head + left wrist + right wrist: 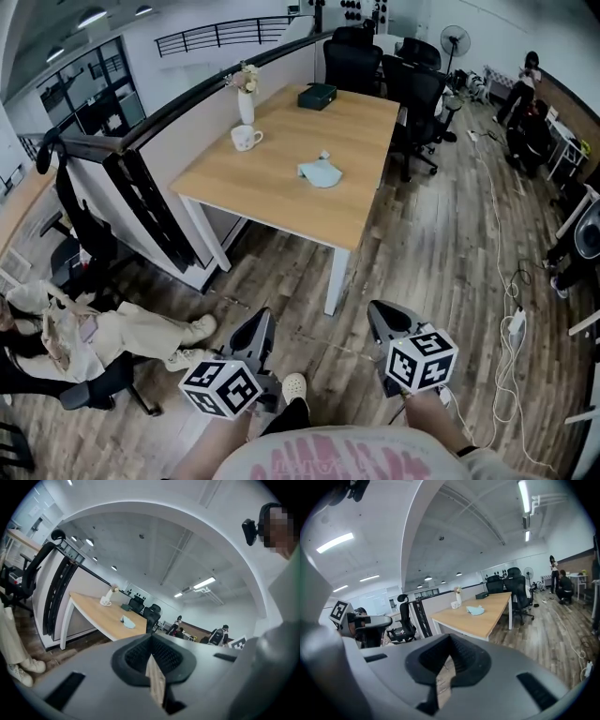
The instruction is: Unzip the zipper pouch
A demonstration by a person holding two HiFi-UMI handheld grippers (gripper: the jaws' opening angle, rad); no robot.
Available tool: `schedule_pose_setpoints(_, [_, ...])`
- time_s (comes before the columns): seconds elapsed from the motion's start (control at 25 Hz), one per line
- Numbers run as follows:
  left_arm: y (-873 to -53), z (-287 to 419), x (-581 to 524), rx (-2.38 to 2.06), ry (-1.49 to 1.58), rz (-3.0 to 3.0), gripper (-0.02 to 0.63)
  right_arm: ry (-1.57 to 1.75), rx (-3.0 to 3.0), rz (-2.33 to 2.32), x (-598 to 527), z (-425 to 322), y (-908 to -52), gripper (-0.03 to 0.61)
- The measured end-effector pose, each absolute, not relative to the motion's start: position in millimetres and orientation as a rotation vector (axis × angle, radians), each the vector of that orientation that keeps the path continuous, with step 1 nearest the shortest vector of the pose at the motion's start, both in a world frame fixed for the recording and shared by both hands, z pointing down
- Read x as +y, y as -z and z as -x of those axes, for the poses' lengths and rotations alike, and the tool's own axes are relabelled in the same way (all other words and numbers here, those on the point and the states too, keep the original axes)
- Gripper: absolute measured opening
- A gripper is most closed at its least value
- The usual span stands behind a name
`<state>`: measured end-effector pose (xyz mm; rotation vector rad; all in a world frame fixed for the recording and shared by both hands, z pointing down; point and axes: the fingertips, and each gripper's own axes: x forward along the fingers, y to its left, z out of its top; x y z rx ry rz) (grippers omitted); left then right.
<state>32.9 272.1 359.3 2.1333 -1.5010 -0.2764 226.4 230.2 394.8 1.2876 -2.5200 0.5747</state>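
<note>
A white mug (pixel 246 138) stands beside a vase (pixel 246 105) on the wooden table (pixel 272 187).

A light wooden table (pixel 281 183) on white legs stood on a dark wood-plank floor (pixel 441 262). Along the table's left edge ran a pale partition (pixel 183 136) with a dark top rail. Black office chairs (pixel 352 58) crowded the table's far end, with a standing fan (pixel 455 39) beyond them. Left of the table were dark-framed windows (pixel 89 89). Strip lights (pixel 524 498) lit the white ceiling above it.
</note>
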Motion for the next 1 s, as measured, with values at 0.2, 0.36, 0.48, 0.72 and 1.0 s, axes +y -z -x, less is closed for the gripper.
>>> schedule_pose_setpoints(0.2, [-346, -1, 204, -1.487, 0.270, -2.161, 0.002, -0.574, -2.537, -1.289, 163, -190, -378, 0.000])
schedule_pose_setpoints(0.36, [-344, 22, 154, -1.499, 0.260, -2.185, 0.002, -0.556, -2.550, -1.310, 116, -167, -371, 0.000])
schedule_pose_setpoints(0.48, [-349, 32, 127, -1.484, 0.272, -2.190, 0.003, -0.582, -2.556, -1.322, 91, -153, -378, 0.000])
schedule_pose_setpoints(0.72, [-377, 49, 94, -1.471, 0.258, -2.132, 0.003, -0.649, -2.487, -1.284, 58, -136, -417, 0.000])
schedule_pose_setpoints(1.0, [-396, 71, 36, -1.519, 0.240, -2.067, 0.003, -0.716, -2.495, -1.194, -12, -118, -447, 0.000])
